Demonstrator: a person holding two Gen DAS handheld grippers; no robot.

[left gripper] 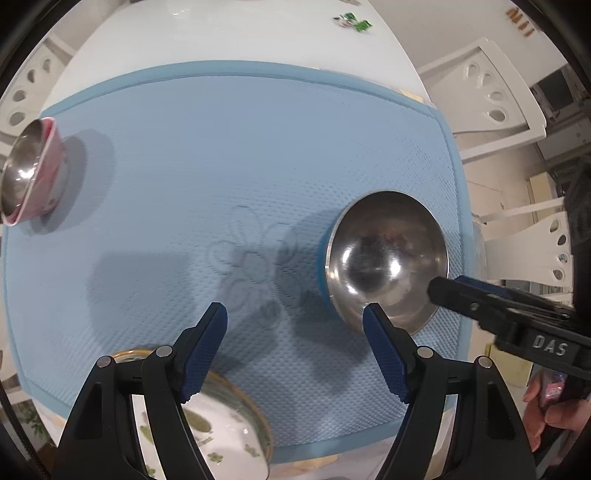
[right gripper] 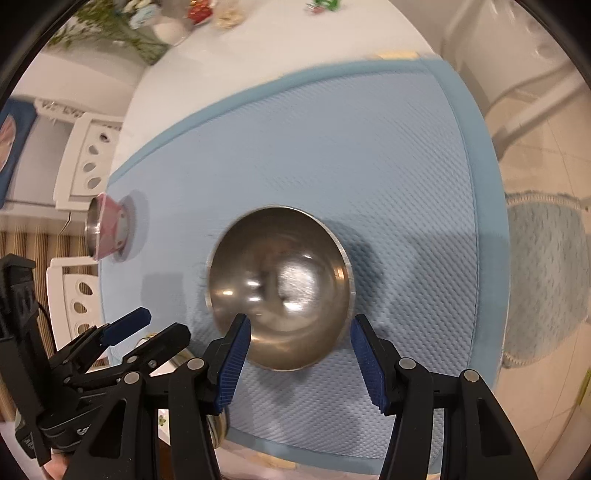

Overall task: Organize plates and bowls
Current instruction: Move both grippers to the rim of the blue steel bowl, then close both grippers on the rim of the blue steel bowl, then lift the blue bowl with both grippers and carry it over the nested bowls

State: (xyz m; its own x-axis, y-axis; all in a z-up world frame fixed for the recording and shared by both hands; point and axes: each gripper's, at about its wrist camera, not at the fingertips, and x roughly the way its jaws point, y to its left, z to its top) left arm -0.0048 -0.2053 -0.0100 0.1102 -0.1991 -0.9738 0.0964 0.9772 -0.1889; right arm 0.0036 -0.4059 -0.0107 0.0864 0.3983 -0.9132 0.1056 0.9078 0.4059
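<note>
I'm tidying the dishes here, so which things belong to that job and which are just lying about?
Belongs to the job:
- steel bowl with blue outside
- steel bowl with pink outside
- white floral plate with gold rim

Just lying about:
- green sweet wrappers
- vase of flowers
- blue quilted mat

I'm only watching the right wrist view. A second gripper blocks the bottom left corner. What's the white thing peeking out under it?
Observer: A white bowl with green prints and a gold rim, right under the left gripper.
Visitor: And the steel bowl in front of me, is it steel all over?
Observer: No. In the left wrist view the steel bowl has a blue outer wall.
Visitor: Is anything lying on the mat between the two bowls?
Observer: Only a flower pattern pressed into the mat.
</note>
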